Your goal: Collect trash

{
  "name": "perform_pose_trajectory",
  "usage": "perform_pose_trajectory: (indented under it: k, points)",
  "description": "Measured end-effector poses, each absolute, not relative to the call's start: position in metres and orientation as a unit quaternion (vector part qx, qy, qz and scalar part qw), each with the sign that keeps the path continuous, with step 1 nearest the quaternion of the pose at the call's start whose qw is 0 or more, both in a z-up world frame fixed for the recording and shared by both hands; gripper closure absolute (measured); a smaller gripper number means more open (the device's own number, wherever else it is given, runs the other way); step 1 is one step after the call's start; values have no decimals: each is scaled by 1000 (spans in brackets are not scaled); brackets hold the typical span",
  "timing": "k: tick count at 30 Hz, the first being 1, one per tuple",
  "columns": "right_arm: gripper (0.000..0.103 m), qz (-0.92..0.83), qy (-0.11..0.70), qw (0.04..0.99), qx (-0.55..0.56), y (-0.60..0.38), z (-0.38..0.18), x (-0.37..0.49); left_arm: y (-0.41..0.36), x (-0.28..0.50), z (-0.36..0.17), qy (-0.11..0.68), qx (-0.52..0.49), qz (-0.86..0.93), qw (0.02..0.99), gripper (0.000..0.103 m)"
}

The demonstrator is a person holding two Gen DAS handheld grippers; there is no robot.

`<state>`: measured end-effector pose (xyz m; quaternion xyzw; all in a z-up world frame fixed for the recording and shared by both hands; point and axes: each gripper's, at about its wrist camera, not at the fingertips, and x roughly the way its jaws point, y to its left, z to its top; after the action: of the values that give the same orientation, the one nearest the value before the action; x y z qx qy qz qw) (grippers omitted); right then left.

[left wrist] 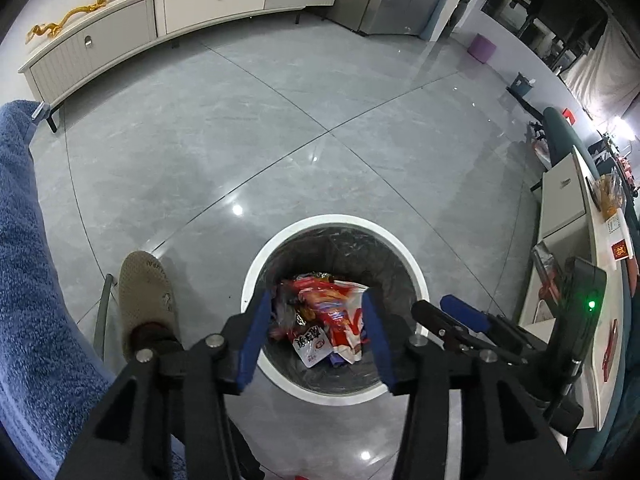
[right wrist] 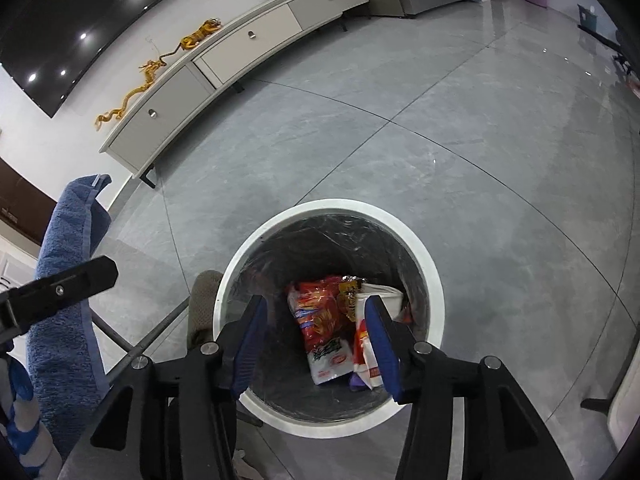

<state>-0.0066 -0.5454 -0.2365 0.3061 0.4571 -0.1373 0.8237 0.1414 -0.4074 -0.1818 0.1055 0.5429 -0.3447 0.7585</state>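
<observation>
- Left wrist: left tool [left wrist: 316, 334] spread, empty, poised over round white-rimmed bin with black liner [left wrist: 416, 270]; red-and-white snack wrappers [left wrist: 324, 320] lie inside, apparently just dropped.
- Right wrist: right tool [right wrist: 314, 338] likewise released, above the bin.

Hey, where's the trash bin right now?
The trash bin stands on the grey tile floor directly under both open grippers, low and centre in both wrist views, with a beige slipper just to its left.

The left gripper's fingers [left wrist: 374, 336] are covering part of the wrappers [left wrist: 320, 320] at 6 o'clock; the print is reading too small.
</observation>
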Motion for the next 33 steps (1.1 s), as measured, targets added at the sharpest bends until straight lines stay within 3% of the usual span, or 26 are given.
perform_pose_trajectory:
  k: [8,21,25,33]
  points:
    - [53,-148,452,835,276,-533,-216,-14,-395,122,-162,508,129,-329,785,58]
    - [49,-118,422,874,210,-476,-160,-23,-310,88,-109,422,168,-231,861,57]
    - [46,-104,412,885,189,-455,-143,-24,-283,80,-103,413,164,-209,871,50]
    - [43,-72,393,902,165,-414,-115,-25,-226,67,-91,401,150,-173,887,48]
